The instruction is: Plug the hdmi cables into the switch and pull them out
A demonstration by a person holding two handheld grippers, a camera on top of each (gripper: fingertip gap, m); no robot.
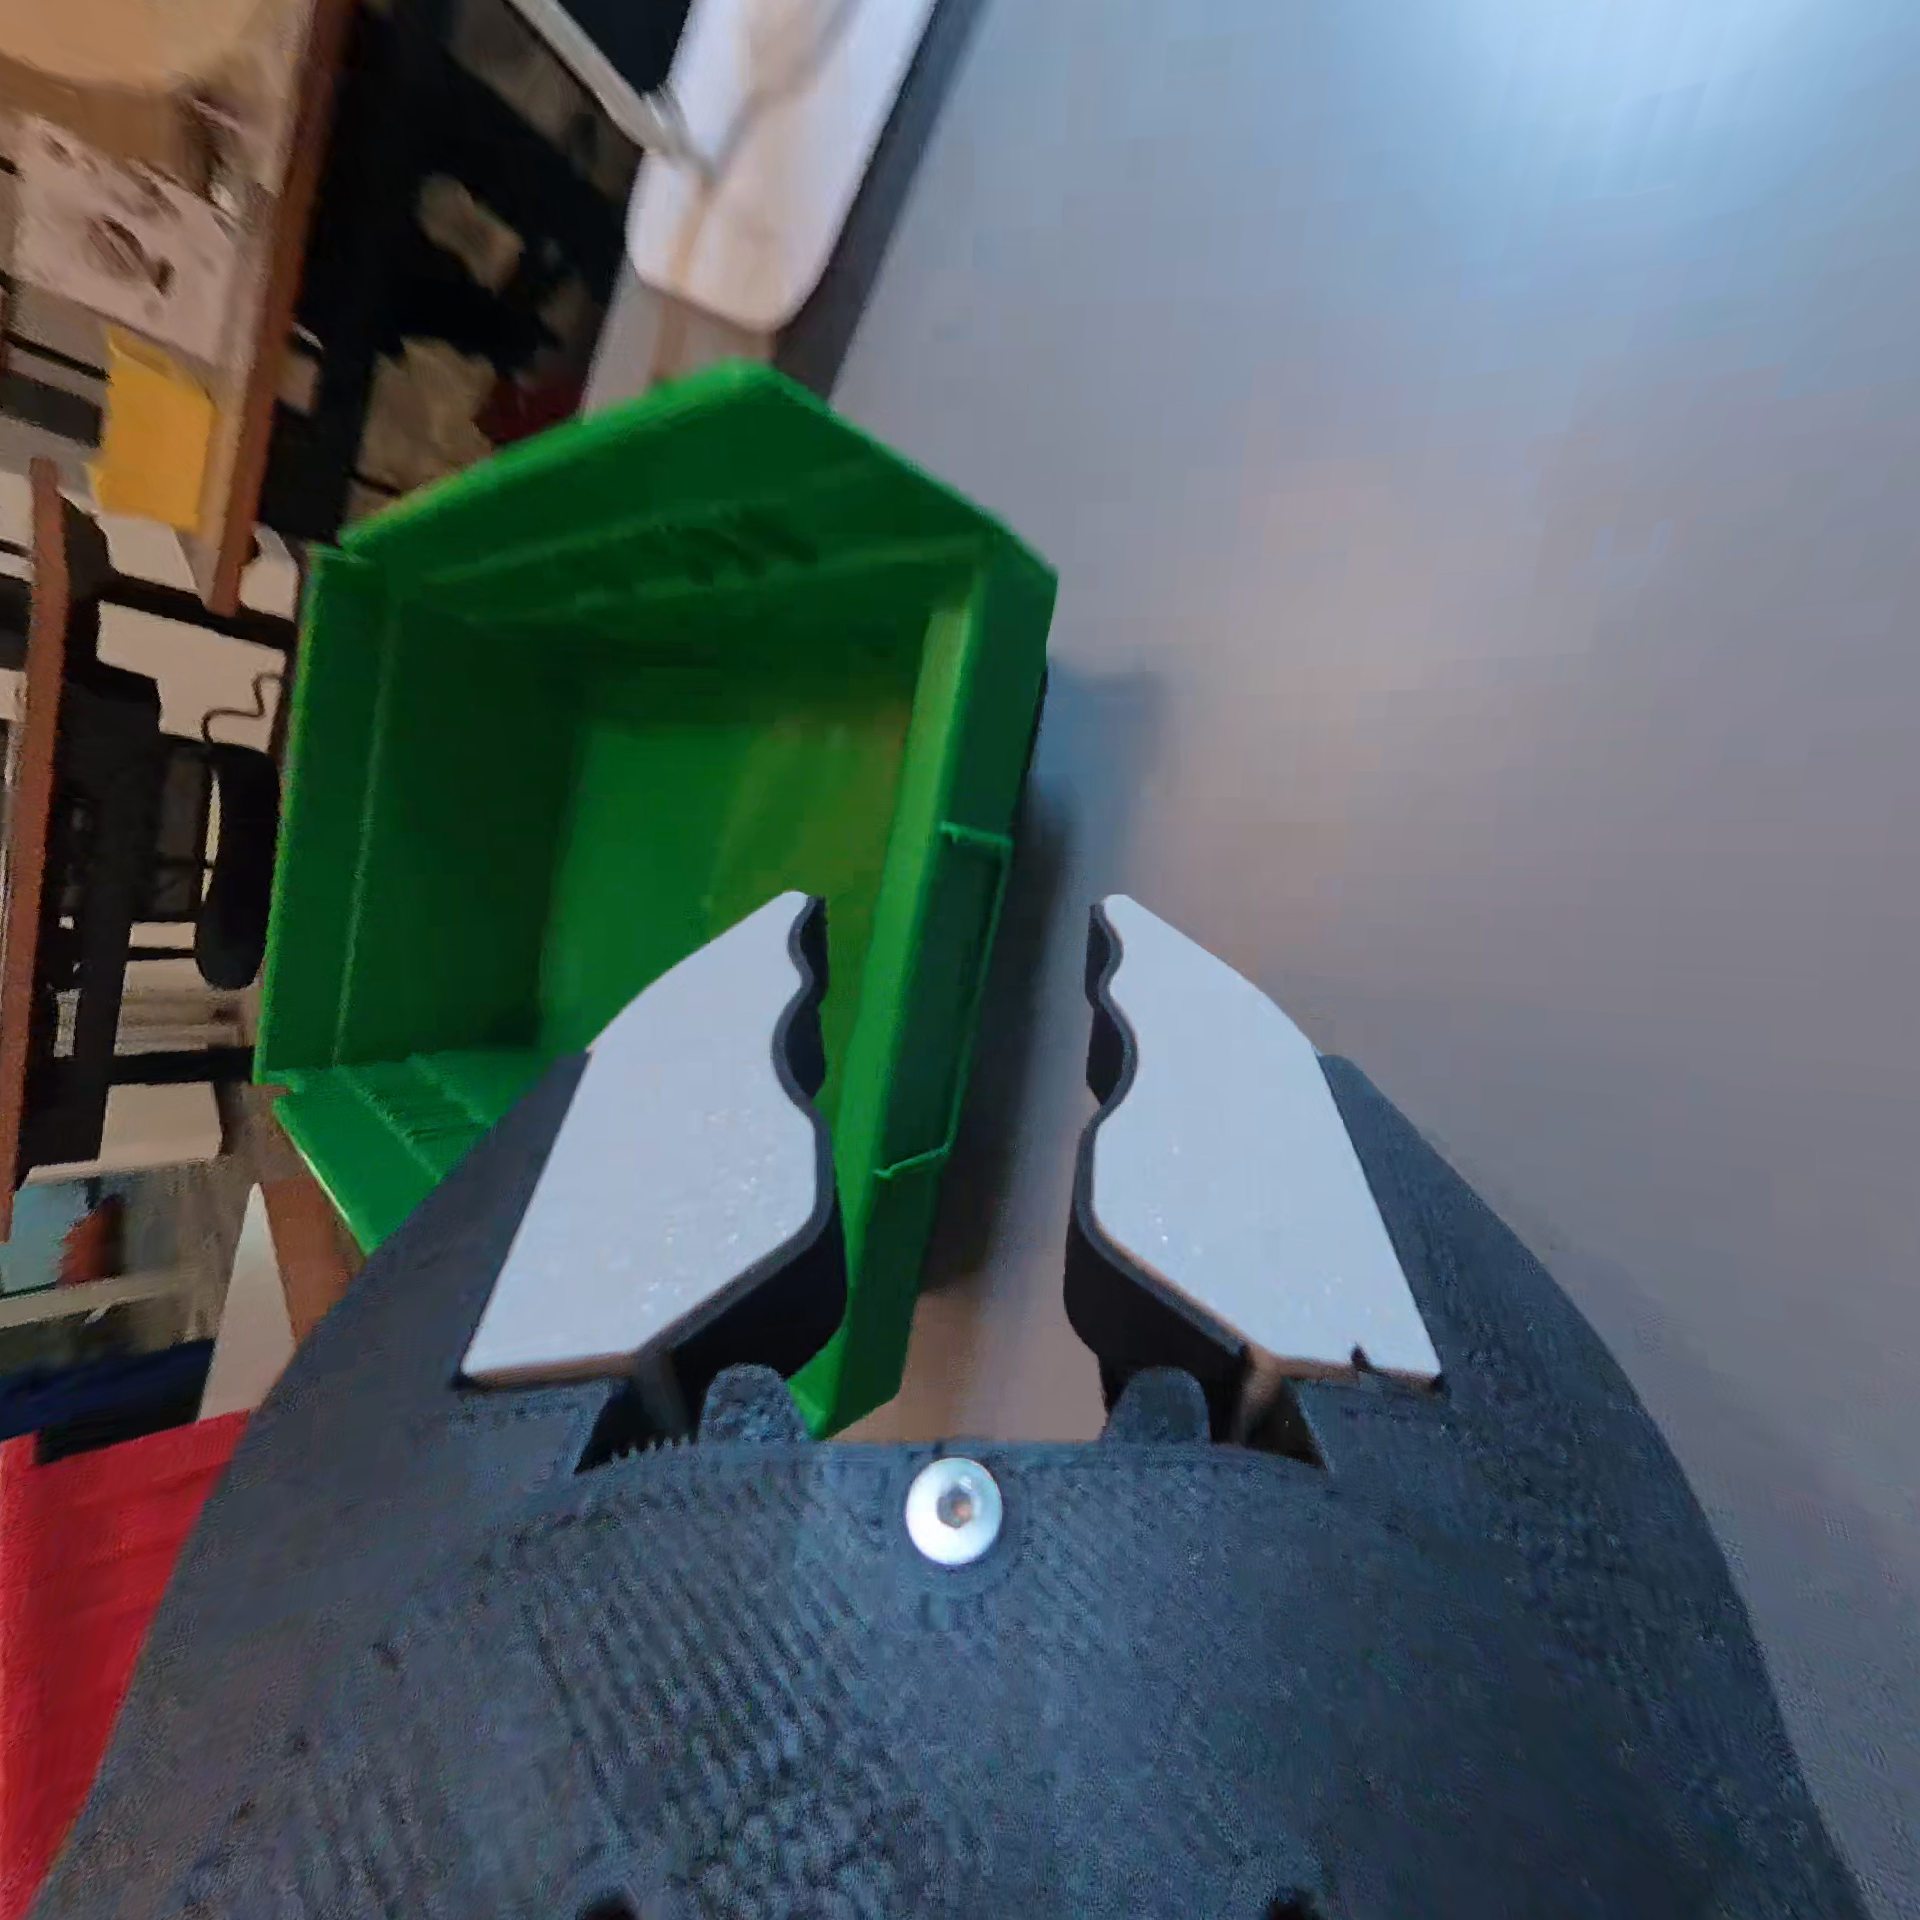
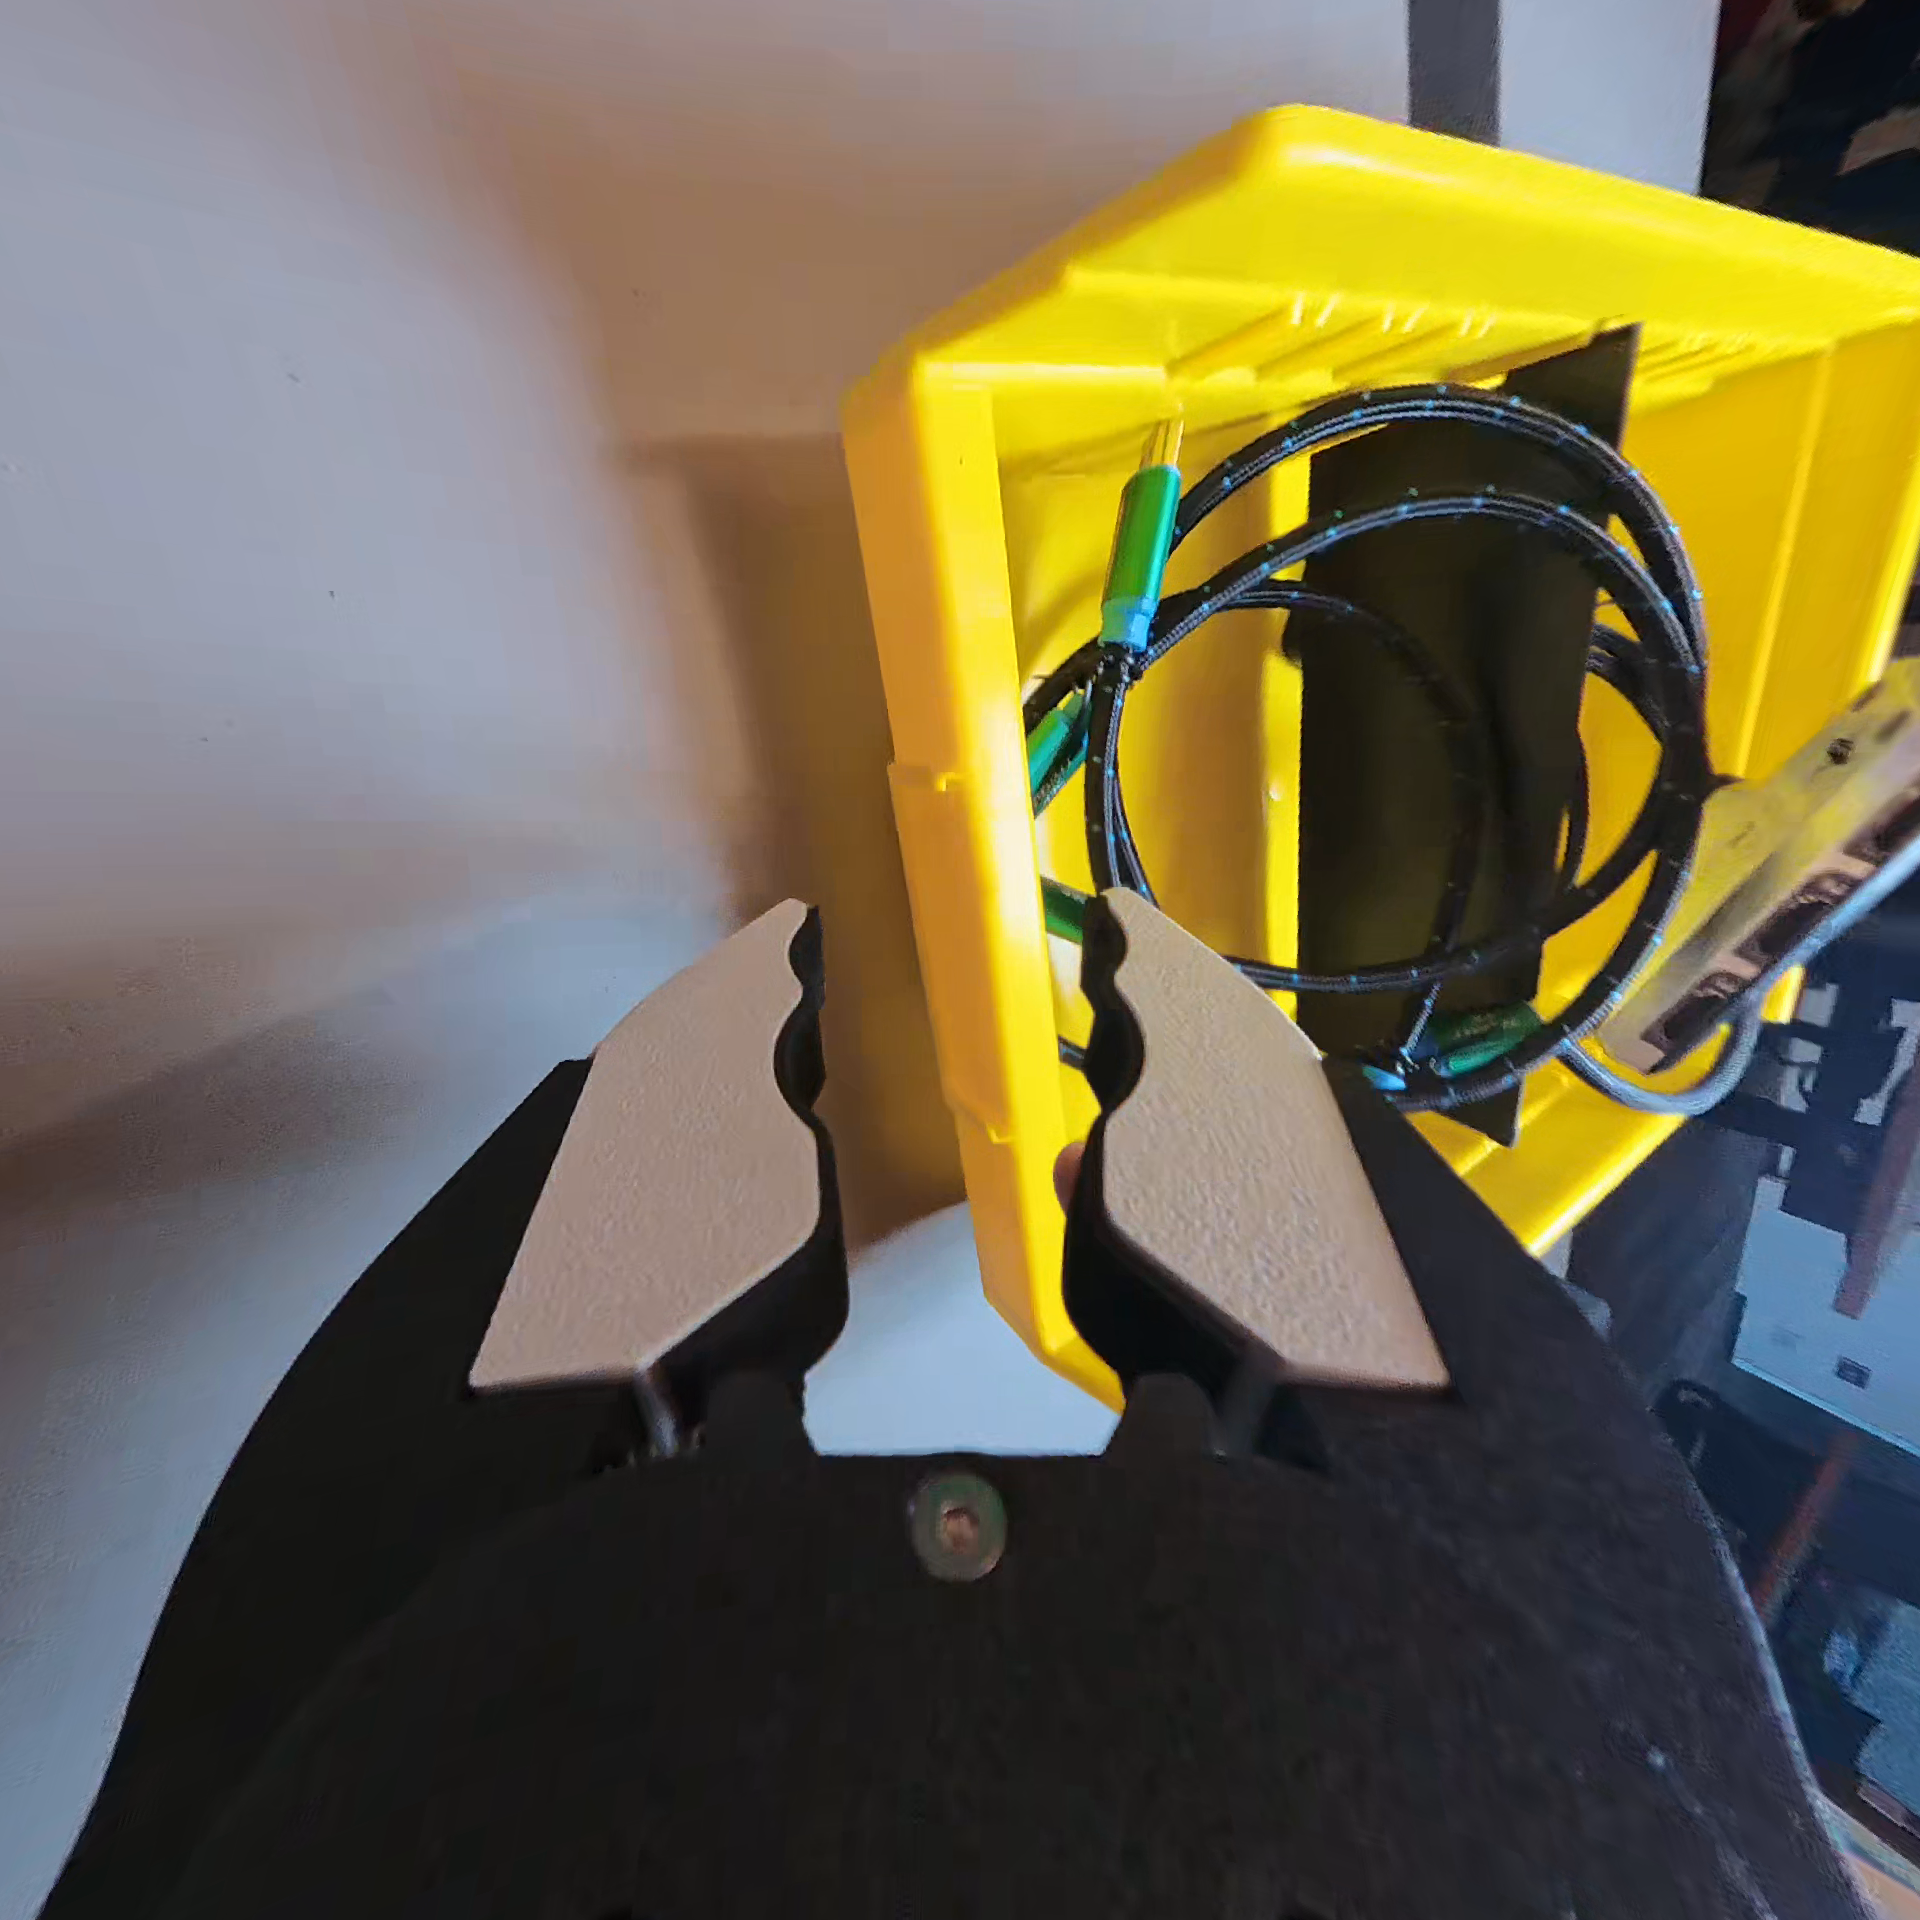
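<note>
Right now we have both tools spread apart and empty, each one straddling the wall of a plastic bin. Our left tool hangs over the near wall of an empty green moulded plastic bin that sits at the edge of the grey surface; one finger is inside the bin, the other outside over the surface. We see nothing in it, so we judge it to be a place for things to go, not where the work starts.

Our right tool sits the same way over the wall of a bright yellow moulded plastic bin on the pale surface, its right finger inside, close to a green plug end. There lie the task's things: black braided cables with blue flecks and green metallic plug ends, coiled loosely over a flat black rectangular box that may be the switch, though we cannot be sure. One plug points toward the bin's far corner, another lies at the near end. A pale strip with a grey lead crosses the bin's right rim; what it is we cannot tell.

We judge the task barely begun: no cable is gripped, nothing is plugged. The tangled loops could drag when one plug is lifted.
</note>
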